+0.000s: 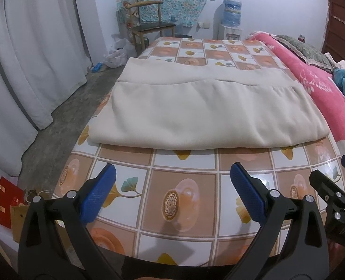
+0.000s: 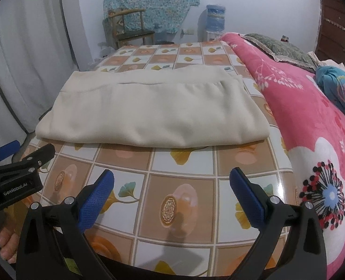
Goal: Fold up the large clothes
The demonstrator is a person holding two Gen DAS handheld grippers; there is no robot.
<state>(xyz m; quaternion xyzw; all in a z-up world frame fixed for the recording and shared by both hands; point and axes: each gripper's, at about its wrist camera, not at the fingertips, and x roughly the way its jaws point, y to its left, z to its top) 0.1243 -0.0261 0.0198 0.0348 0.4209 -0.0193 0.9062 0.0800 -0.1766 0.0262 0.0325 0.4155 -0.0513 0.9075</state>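
A beige garment [image 1: 191, 107] lies folded into a wide flat rectangle on the table [image 1: 181, 200], which is covered with a checked cloth printed with leaves. It sits across the middle of the table, its thick folded edge towards the camera and a seam running across its far part. Its layers look even and its edges line up, so the fold seems finished or close to it; another fold across the width may remain to make it smaller.

The left gripper [image 1: 172, 191] hovers above the bare near part of the table with its blue pads [image 1: 97, 193] spread wide and nothing between them. The right gripper [image 2: 172, 193] is the same: wide apart, empty, well short of the garment. Both are probably held back so the cloth lies undisturbed.

The left view shows the floor, white curtains [image 1: 32, 53] and red gift bags [image 1: 6, 200] beside the table, and the right gripper's tip at its right edge. The right view shows more of the pink flowered blanket [image 2: 312, 140] next to the table, the left gripper [image 2: 16, 158] from the side, and fingers [image 2: 7, 245] of the hand holding it.
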